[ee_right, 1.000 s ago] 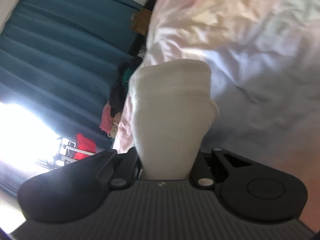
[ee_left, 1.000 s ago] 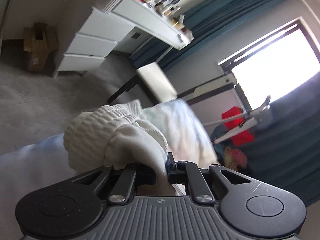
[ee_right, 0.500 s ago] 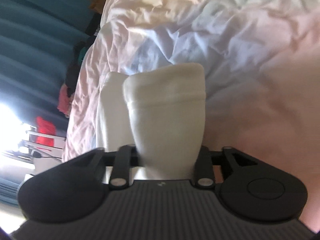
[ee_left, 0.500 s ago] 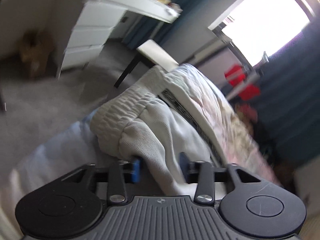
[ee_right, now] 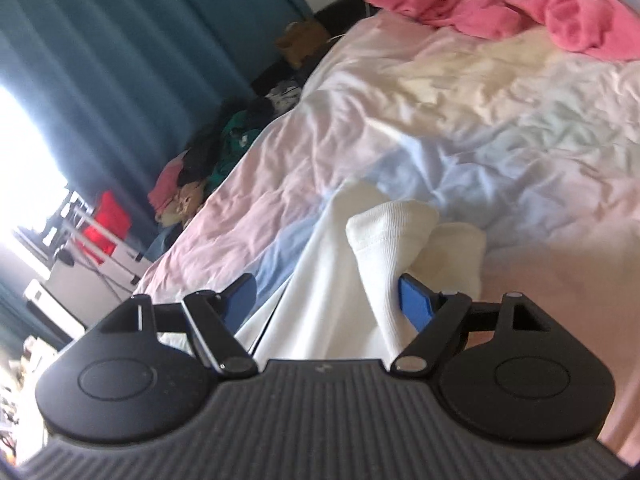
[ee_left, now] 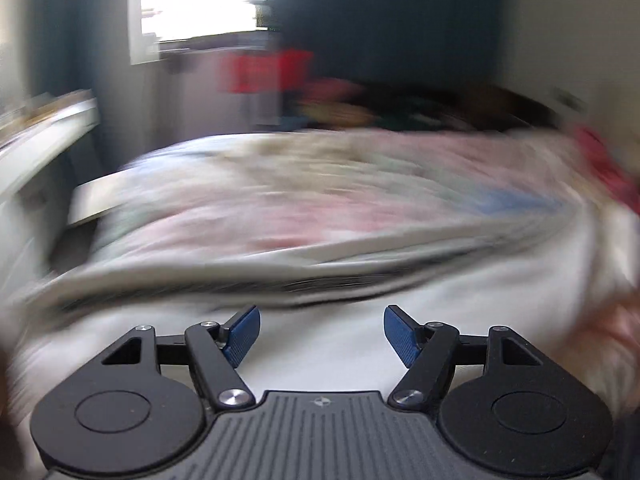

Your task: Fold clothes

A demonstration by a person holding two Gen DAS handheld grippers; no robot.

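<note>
A second ago both tongs pinched the white sweatpants; both have just been opening. The left tongs (ee_left: 320,334) now stand spread with nothing between their blue pads, and their view, heavily blurred, has swung from the drawers to the bed (ee_left: 360,200) and window. The right tongs (ee_right: 328,300) are spread too; the white sweatpants (ee_right: 344,280) lie loose on the bed between the pads, a ribbed cuff folded over toward 1 o'clock just beside the right pad, apparently unpressed. A pink garment (ee_right: 500,8) lies at 1 o'clock, far up the bed.
</note>
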